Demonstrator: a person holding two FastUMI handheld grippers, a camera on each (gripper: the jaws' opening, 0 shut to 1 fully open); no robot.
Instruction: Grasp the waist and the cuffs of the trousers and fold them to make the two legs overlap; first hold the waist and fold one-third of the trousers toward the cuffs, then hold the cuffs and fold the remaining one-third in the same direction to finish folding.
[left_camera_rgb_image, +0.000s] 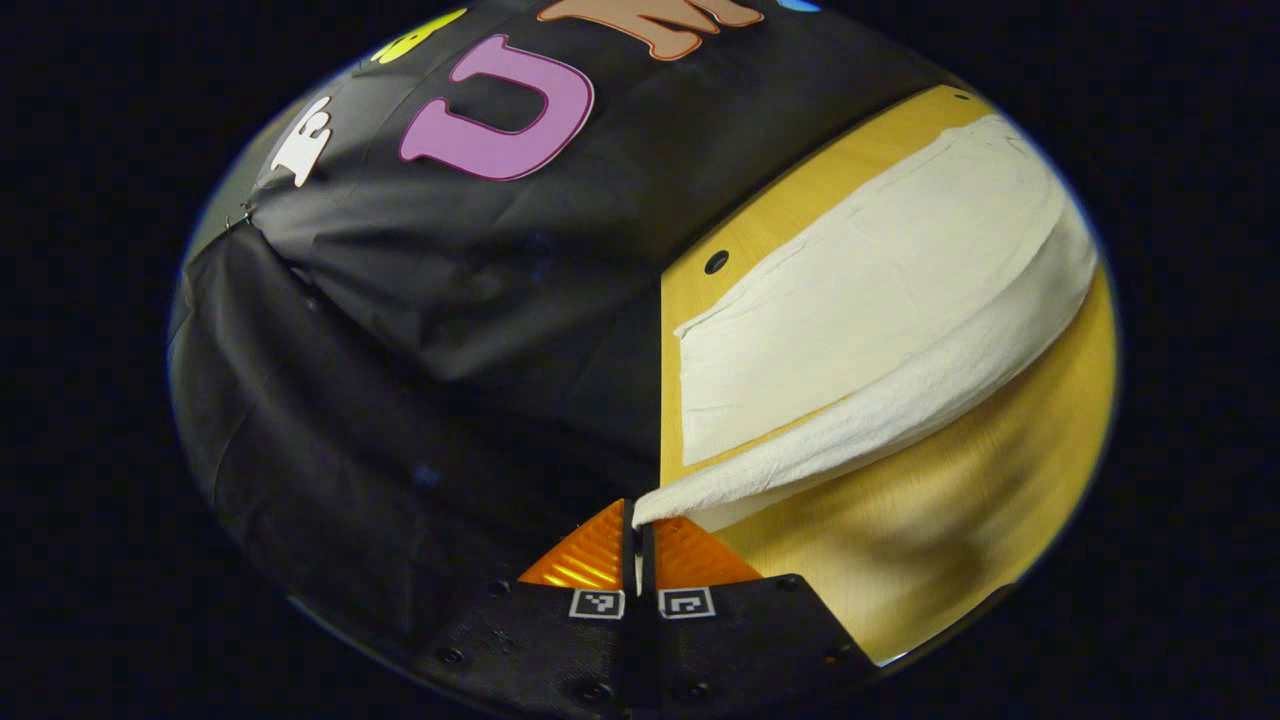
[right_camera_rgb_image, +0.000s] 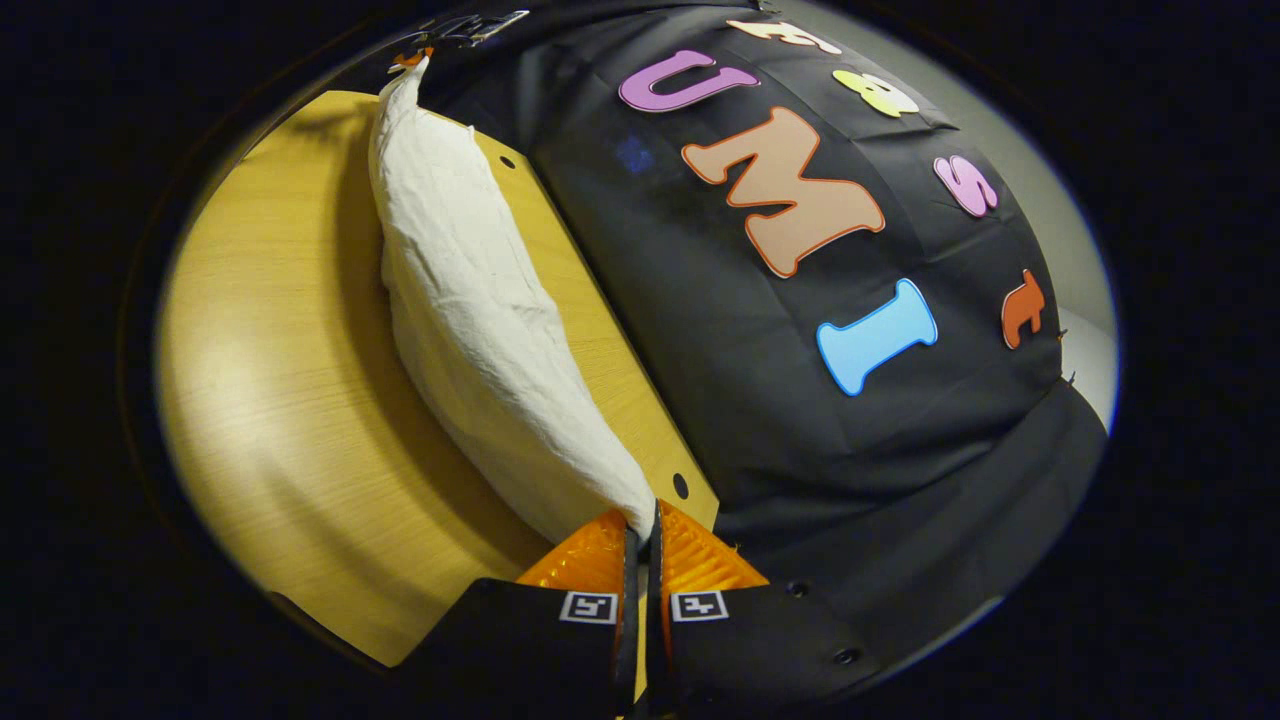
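Note:
Cream-white trousers (left_camera_rgb_image: 880, 300) stretch across the wooden table (left_camera_rgb_image: 960, 500). One long edge is lifted off the wood and hangs in a curve, while the other leg lies flat behind it. My left gripper (left_camera_rgb_image: 638, 520) is shut on one end of that lifted edge. In the right gripper view the trousers (right_camera_rgb_image: 480, 310) run away from me as a raised, sagging band. My right gripper (right_camera_rgb_image: 640, 530) is shut on the near end of it. The other gripper (right_camera_rgb_image: 412, 58) shows small at the band's far end.
The booth's black cloth wall (left_camera_rgb_image: 420, 330) stands right behind the table's back edge. Small round holes (left_camera_rgb_image: 716, 262) mark the tabletop near that edge, and one hole (right_camera_rgb_image: 680, 486) sits close to my right fingertips. Bare wood (right_camera_rgb_image: 290, 400) lies in front of the trousers.

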